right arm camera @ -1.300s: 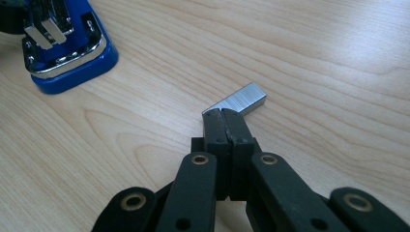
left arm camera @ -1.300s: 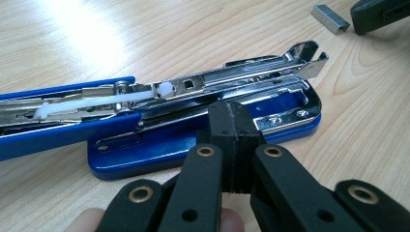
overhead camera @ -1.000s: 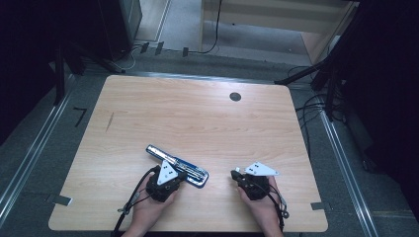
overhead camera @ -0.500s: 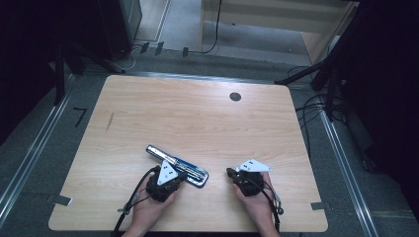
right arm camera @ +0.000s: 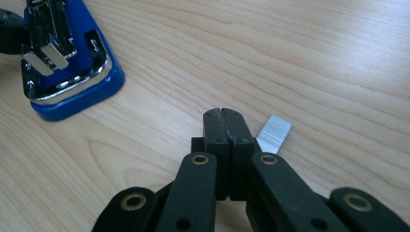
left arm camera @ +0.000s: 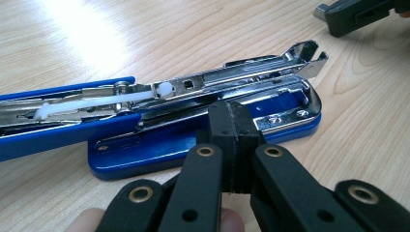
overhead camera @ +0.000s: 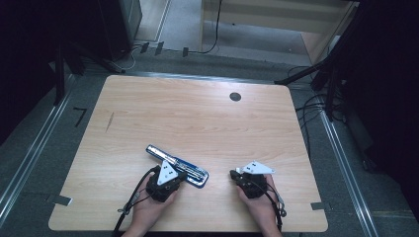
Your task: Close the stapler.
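While both tools sit near the person's edge of the surface (overhead camera: 197,113), the stapler (overhead camera: 177,166) lies just ahead of the left tool (overhead camera: 167,181), which is pressed shut with nothing between its black tips. In the left gripper view those closed tips (left arm camera: 235,140) stand right against the stapler's blue base (left arm camera: 193,145); whether they touch it cannot be told. The right tool (overhead camera: 251,178) rests to the right of the stapler and apart from it, its jaws likewise closed on nothing (right arm camera: 226,126).

The stapler is swung open: its blue top arm (left arm camera: 63,128) angles away from the base, baring the bright metal magazine (left arm camera: 227,82) and a white plastic pusher (left arm camera: 92,102) along its channel. The base is a rounded blue slab of glossy plastic with a chrome plate and small rivets on it. Seen from the right gripper view, the stapler's rounded front end (right arm camera: 67,63) sits up and to the left of that tool.

A short strip of staples (right arm camera: 273,134) lies flat on the surface just beside the right tool's tips (a small silvery rectangle with fine ribbing), well apart from the stapler. The surface is pale wood-grain laminate, smooth, with a dark round grommet (overhead camera: 235,97) on the far side from the stapler.
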`<state>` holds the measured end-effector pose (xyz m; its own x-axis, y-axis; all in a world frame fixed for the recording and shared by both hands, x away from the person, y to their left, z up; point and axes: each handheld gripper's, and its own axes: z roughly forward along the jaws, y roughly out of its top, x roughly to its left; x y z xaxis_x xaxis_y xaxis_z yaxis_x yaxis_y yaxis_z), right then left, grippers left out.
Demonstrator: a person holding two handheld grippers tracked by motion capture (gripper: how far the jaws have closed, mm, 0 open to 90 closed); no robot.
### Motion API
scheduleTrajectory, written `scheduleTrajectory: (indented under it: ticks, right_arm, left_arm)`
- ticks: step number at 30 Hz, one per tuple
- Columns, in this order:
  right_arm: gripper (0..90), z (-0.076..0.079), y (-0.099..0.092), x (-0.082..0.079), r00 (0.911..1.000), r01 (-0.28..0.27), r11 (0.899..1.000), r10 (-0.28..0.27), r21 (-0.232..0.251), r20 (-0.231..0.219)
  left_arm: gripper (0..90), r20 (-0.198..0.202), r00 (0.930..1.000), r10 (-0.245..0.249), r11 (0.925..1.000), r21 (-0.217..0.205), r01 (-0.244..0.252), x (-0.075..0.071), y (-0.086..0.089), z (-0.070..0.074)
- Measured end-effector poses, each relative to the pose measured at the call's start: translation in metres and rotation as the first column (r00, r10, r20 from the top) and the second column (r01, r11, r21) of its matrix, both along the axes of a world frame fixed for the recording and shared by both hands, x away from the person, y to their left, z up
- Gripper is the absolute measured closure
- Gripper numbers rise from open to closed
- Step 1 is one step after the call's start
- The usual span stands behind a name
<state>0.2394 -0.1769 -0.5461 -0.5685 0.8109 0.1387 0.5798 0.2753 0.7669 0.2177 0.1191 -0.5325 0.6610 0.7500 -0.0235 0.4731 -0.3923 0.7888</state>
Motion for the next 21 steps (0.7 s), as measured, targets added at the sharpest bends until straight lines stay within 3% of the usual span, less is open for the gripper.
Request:
scheduleTrajectory:
  ticks: [9,21]
  right_arm:
    - [90.0,0.0,-0.015,-0.004,0.9999,0.015,1.0,-0.015,-0.005,-0.002]
    - [90.0,0.0,-0.031,-0.006,0.9999,-0.004,1.0,0.004,-0.029,0.016]
  left_arm:
    - [90.0,-0.002,1.0,0.0,1.0,-0.001,0.0,0.0,0.0,0.0]
    - [90.0,-0.003,1.0,0.0,1.0,-0.003,0.0,0.0,0.0,0.0]
